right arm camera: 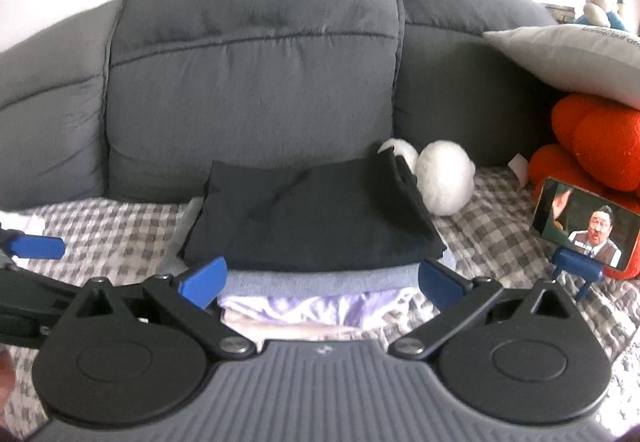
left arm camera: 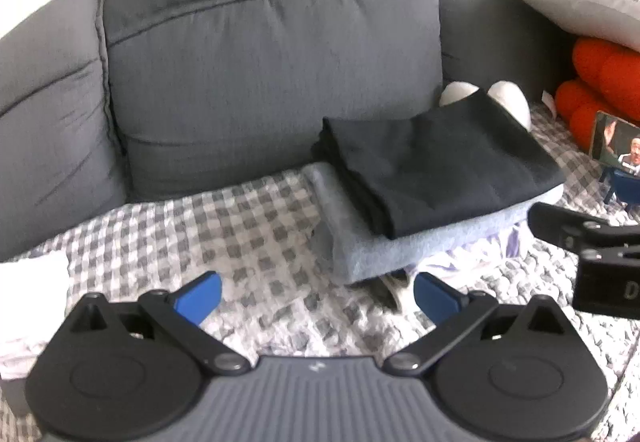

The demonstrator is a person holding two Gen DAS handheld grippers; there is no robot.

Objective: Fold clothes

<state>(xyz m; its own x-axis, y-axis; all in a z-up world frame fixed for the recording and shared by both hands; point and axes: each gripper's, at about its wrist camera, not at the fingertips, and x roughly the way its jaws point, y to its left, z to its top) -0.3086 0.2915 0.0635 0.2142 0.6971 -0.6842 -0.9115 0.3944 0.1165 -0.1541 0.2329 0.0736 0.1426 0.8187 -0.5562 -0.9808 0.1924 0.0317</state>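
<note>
A folded black garment (left arm camera: 436,165) (right arm camera: 312,217) lies on top of a folded grey-blue one (left arm camera: 400,242) (right arm camera: 320,280), with a lilac-and-white piece (right arm camera: 304,308) under them, stacked on the checked blanket (left arm camera: 224,234) on the sofa seat. My left gripper (left arm camera: 316,296) is open, just in front of and left of the stack, with nothing between its blue pads. My right gripper (right arm camera: 322,278) is open too, its pads spread wide before the stack's near edge without touching it. The left gripper's blue fingertip (right arm camera: 38,246) shows at the far left of the right wrist view.
Grey sofa back cushions (left arm camera: 272,53) rise behind the stack. White plush balls (right arm camera: 444,177) sit at its far right corner. To the right are an orange plush (right arm camera: 592,145), a grey pillow (right arm camera: 568,57) and a phone (right arm camera: 584,230) on a blue stand playing video. White cloth (left arm camera: 32,294) lies left.
</note>
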